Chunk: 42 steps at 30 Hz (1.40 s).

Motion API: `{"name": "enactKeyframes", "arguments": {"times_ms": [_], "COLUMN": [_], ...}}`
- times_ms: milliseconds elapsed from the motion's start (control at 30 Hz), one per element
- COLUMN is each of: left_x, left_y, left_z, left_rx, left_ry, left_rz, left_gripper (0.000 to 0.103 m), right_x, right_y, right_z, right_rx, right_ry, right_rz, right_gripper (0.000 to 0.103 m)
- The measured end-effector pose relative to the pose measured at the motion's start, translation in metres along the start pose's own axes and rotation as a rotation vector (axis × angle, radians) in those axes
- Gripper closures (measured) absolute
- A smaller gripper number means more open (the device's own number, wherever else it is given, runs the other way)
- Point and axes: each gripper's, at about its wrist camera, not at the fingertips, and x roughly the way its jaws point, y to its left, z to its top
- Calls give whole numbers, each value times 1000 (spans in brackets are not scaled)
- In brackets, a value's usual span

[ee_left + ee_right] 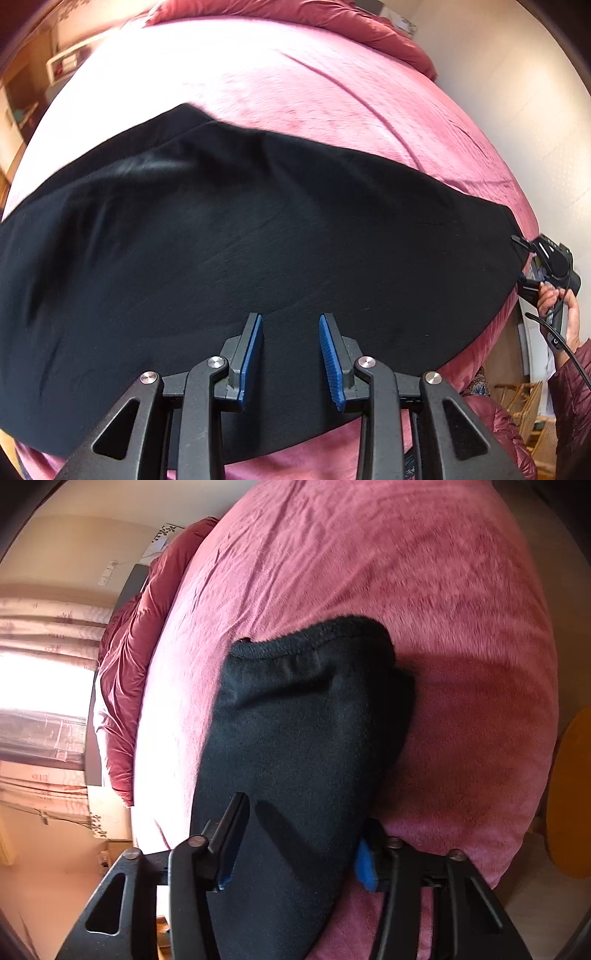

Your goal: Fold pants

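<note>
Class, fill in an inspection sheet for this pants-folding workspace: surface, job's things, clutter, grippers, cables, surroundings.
Surface: pink blanket covering a bed, lightly creased.
Job's things: black pants spread across the blanket.
Clutter: nothing seen.
Grippers: left gripper above the pants, jaws apart, holding nothing; right gripper has pants fabric between its jaws, grip unclear.
Cables: black cable trailing from the right gripper's handle.
Surroundings: red duvet bunched at the bed's end, curtains, bright window.

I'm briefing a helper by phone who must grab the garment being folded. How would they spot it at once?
Find the big bed with the pink cover. Spread across its near side lie the black pants, one end bunched between the right gripper's fingers. They are the only black cloth there; the crumpled quilt at the head is dark red.
</note>
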Motion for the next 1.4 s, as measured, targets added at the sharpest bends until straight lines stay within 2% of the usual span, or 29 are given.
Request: {"name": "enactKeyframes", "arguments": {"times_ms": [33, 167, 333, 500, 633, 800, 933, 1100, 1167, 1200, 1233, 1267, 1333, 1400], "left_x": [-2, -10, -20, -30, -43, -46, -49, -43, -39, -37, -33, -31, -28, -23], "left_y": [7, 25, 39, 53, 66, 80, 92, 108, 115, 119, 123, 126, 132, 136], "left_z": [-1, -4, -7, -2, 3, 1, 0, -6, -7, -7, -5, -5, -5, -3], "left_rx": [-19, -67, -107, -142, -181, -245, -291, -353, -385, -401, -415, -432, -464, -487], "left_ry": [-1, -16, -17, -17, -25, -28, -24, -15, -4, -1, 3, 7, 14, 20], "left_rz": [-5, -13, -46, -96, -169, -273, -347, -430, -448, -462, -483, -499, -531, -562], "left_gripper": [71, 71, 71, 71, 71, 71, 71, 71, 70, 66, 63, 62, 57, 56], "right_x": [-1, -8, -24, -36, -34, -9, 25, 66, 78, 82, 84, 86, 82, 78], "right_y": [5, 32, 89, 151, 196, 230, 243, 241, 236, 234, 232, 231, 221, 213], "right_z": [0, -3, -14, -44, -91, -167, -237, -304, -319, -324, -328, -329, -338, -331], "right_rx": [-23, -128, -320, -533, -708, -886, -1054, -1191, -1243, -1260, -1268, -1279, -1272, -1261], "right_ry": [-4, -20, -28, -3, 60, 178, 278, 363, 371, 386, 397, 406, 443, 466], "right_rz": [-8, -10, 47, 101, 127, 121, 62, -10, -51, -49, -46, -46, -16, 10], "right_gripper": [73, 82, 84, 84, 84, 84, 85, 85, 82, 80, 74, 62, 49, 49]}}
